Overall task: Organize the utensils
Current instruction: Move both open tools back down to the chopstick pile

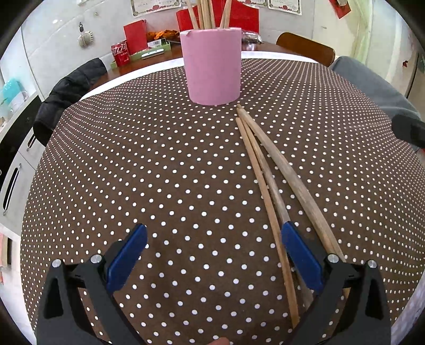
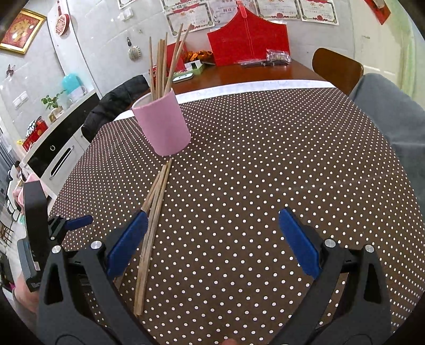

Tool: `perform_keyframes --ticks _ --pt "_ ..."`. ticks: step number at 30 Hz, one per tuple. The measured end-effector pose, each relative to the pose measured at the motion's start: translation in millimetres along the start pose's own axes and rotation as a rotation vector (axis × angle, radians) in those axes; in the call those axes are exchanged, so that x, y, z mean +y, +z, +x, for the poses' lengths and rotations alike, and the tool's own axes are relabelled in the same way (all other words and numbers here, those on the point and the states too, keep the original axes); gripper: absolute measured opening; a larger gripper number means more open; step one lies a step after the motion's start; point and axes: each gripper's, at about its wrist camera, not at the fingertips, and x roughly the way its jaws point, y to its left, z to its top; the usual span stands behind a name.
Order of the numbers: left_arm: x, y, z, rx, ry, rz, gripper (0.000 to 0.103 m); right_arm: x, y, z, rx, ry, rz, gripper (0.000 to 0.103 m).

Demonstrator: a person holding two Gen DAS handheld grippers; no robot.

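A pink cup (image 1: 213, 66) stands on the dotted tablecloth and holds several wooden chopsticks (image 1: 207, 13); it also shows in the right wrist view (image 2: 163, 124). Three loose chopsticks (image 1: 268, 175) lie on the cloth in front of the cup, also seen in the right wrist view (image 2: 154, 212). My left gripper (image 1: 213, 254) is open and empty, its right finger over the loose chopsticks' near ends. My right gripper (image 2: 212, 241) is open and empty, with the chopsticks beside its left finger. The left gripper (image 2: 55, 228) shows at the far left of the right wrist view.
The brown dotted cloth (image 1: 159, 172) covers a wooden table (image 2: 252, 74). At the far end lie a red box (image 2: 248, 45), a red can (image 1: 120, 53) and packets. A black jacket (image 1: 69, 93) hangs on a chair at left. A wooden chair (image 2: 337, 66) stands at right.
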Motion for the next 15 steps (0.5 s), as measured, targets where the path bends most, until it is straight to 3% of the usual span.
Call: perform_keyframes --ticks 7,15 --pt "-2.9 19.1 18.9 0.011 0.016 -0.001 0.099 2.6 -0.7 8.5 0.039 0.004 -0.032 0.097" --pt "10.8 34.9 27.2 -0.003 0.019 -0.016 0.099 29.5 -7.4 40.6 0.16 0.01 -0.155 0.097"
